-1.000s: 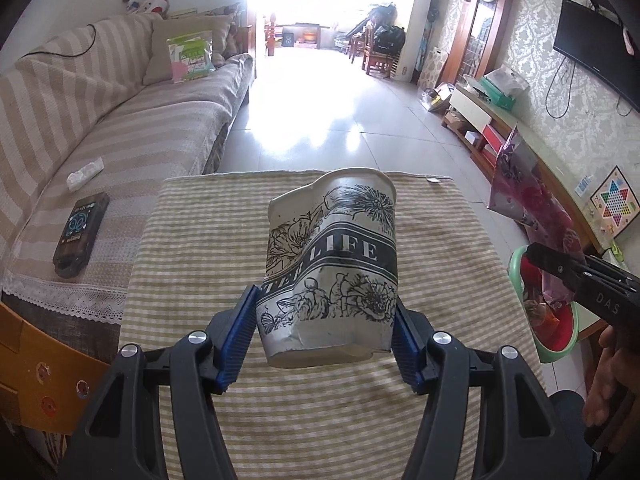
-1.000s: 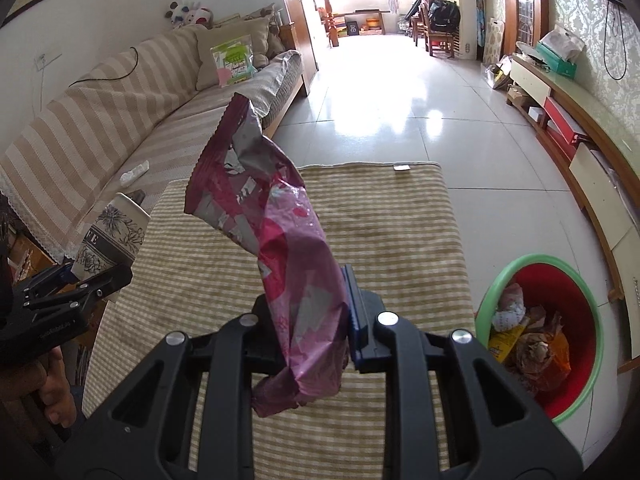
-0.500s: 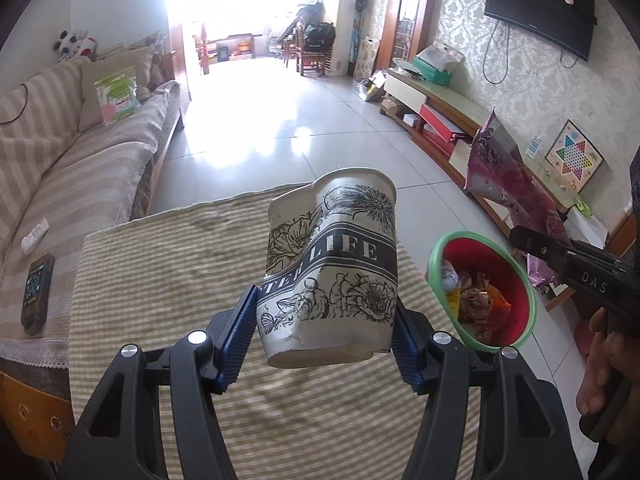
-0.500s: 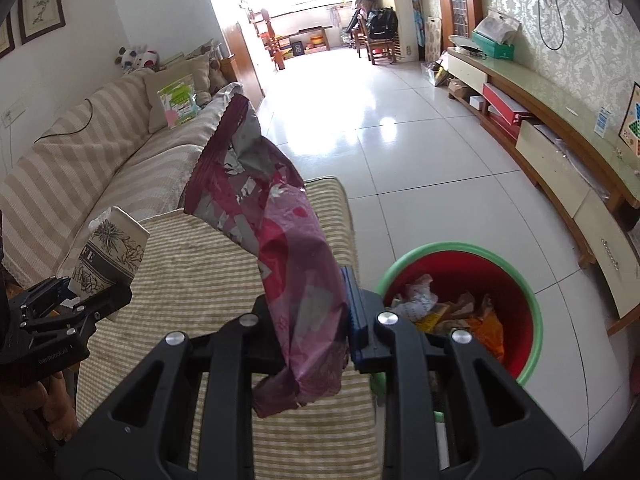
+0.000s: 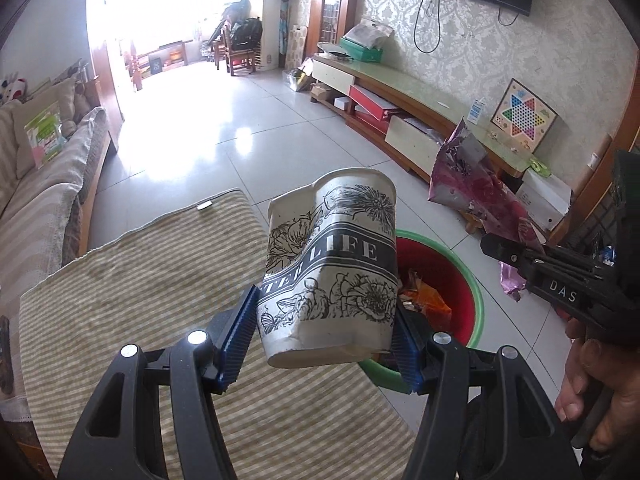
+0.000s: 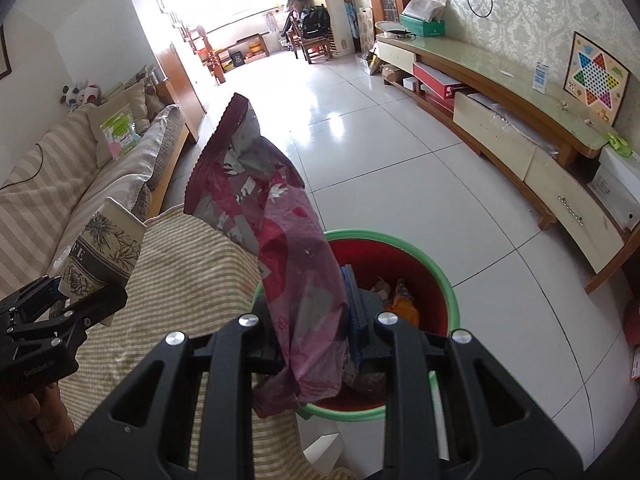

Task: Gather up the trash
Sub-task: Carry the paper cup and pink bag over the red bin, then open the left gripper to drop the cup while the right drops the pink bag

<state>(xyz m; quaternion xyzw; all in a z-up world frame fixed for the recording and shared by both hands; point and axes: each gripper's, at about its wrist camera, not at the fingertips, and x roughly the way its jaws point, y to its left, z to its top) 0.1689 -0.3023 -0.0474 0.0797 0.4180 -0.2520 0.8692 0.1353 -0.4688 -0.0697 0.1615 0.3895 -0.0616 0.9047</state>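
Beside the striped-cloth tabletop (image 5: 132,292), on the tiled floor, a round red bin with a green rim (image 6: 436,272) holds crumpled paper and orange wrappers. At 12 o'clock from the left gripper (image 5: 324,334), a dented white paper cup printed with black flowers (image 5: 332,264) sits clamped between its blue pads. The right gripper (image 6: 316,334) is closed on a crinkled magenta foil snack bag (image 6: 280,240), which stands up toward 11 o'clock with the bin behind it.

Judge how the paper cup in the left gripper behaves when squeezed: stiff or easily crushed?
Probably easily crushed: the paper cup is already dented and creased between the left gripper pads. Likely light, since it stays put in that grip. Its rim looks pinched out of round.
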